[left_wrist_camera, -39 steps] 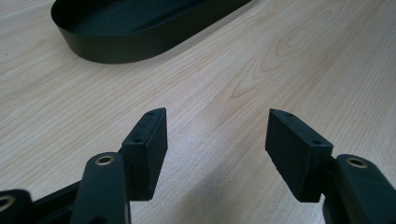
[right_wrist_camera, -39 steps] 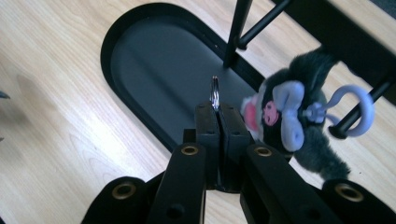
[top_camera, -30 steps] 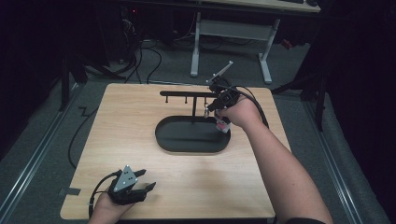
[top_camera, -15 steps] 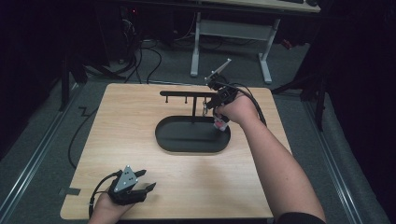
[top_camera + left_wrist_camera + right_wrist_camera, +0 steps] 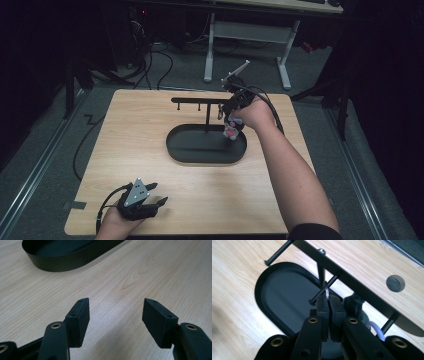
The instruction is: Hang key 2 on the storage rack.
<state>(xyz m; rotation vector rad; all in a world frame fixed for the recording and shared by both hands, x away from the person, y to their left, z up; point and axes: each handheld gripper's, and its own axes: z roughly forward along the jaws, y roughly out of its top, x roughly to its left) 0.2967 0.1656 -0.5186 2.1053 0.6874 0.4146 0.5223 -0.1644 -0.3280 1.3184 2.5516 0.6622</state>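
Keyring work at the rack: from the high view, I hold the right claw (image 5: 231,102) at the black rack (image 5: 197,100) above the oval tray (image 5: 175,148), a small charm (image 5: 230,131) dangling beneath. Left claw view: left claw (image 5: 116,312) gapes wide, empty, low over the worktop (image 5: 155,270). Right claw view: jaws pinch the metal ring (image 5: 326,291) beside a peg (image 5: 324,290); I should keep the ring square to the peg tip, slide slowly.

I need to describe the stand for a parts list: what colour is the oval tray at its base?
Black, a matte finish; the oval tray shows best in the high view, against the pale wooden table.
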